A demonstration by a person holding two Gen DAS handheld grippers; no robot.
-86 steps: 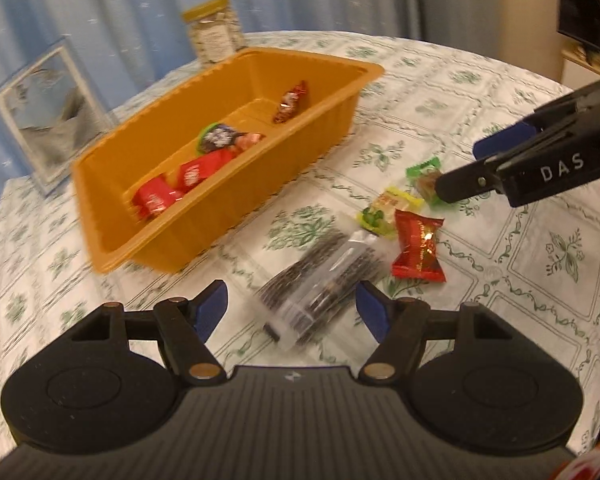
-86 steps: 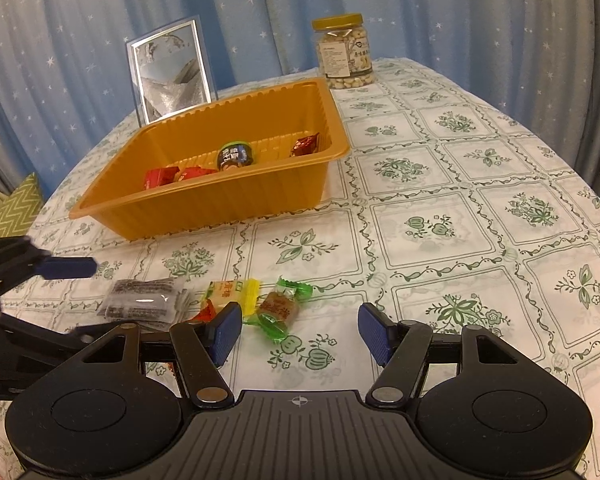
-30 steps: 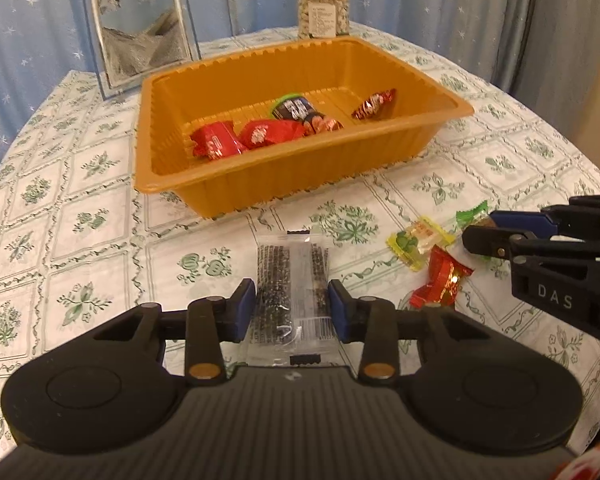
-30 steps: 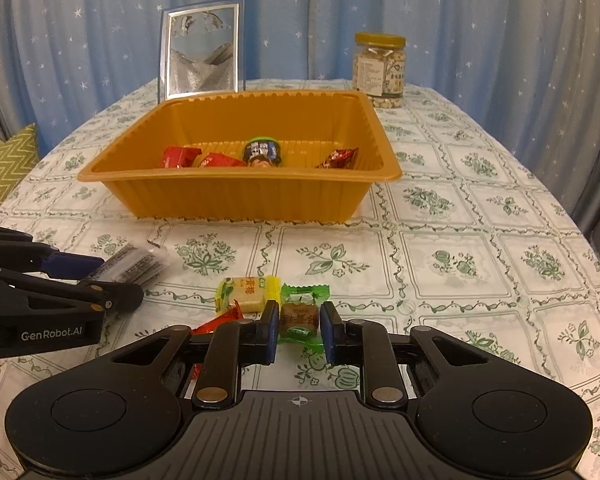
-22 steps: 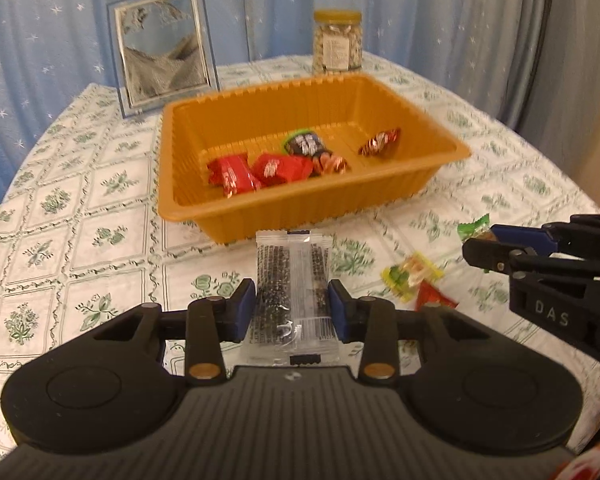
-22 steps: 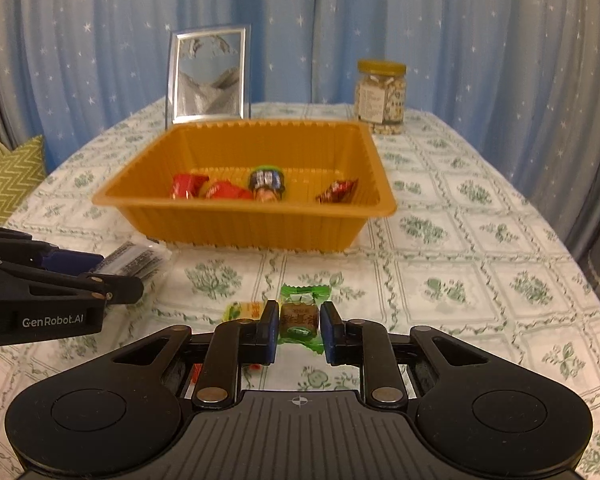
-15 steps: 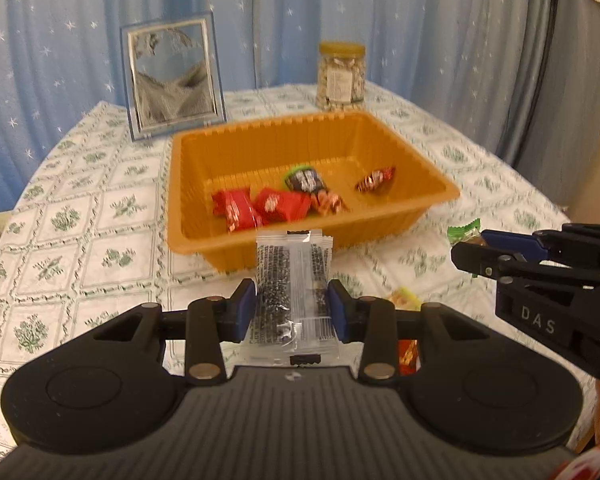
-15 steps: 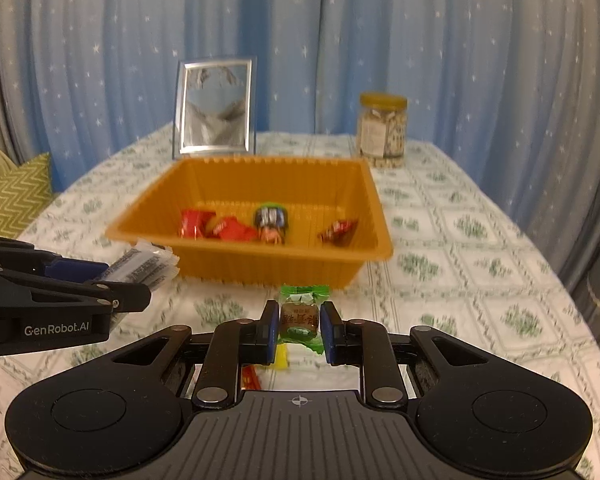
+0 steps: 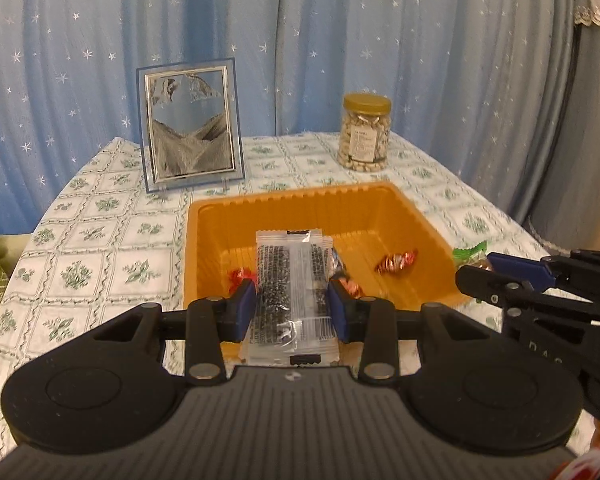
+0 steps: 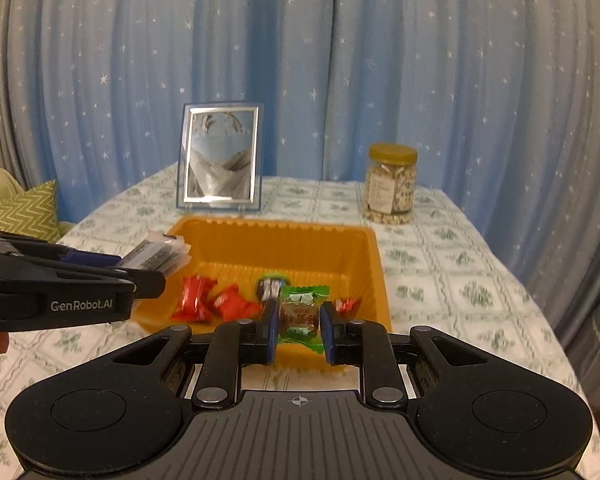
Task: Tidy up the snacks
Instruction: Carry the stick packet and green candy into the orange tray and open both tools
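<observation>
1. Step in hand: carrying two snacks toward the orange tray (image 10: 376,264), one per gripper; judged as the transport leg, with release not yet made.

2. Left gripper (image 9: 292,312): narrowed onto a clear packet of dark seed sticks (image 9: 291,280), blue pads pressing both long edges, packet held flat and lengthwise, its far end over the tray's near side. Seen from the right wrist view as a black clamp (image 10: 148,270) at the tray's left corner.

3. Right gripper (image 10: 299,326): pinched nearly together on a green-wrapped candy (image 10: 300,316), twisted wrapper ends sticking out above and below the pads. Candy lined up with the tray's near rim; hard to tell whether already over the interior or just short of it.

4. Already in the tray: red-wrapped candies (image 10: 212,300), a dark round sweet (image 10: 270,286) and a red-gold twisted candy (image 9: 396,262). Picture frame (image 10: 220,160) and nut jar (image 10: 391,184) standing beyond, well apart from the work.

5. Next move, as a judgement: bring both loads fully past the near rim, lower a little, then spread the fingers. Worth keeping the two grippers apart, since both head for the same tray. Light, slippery packet likely to slide on landing, so a low drop onto bare tray floor looks safest.
</observation>
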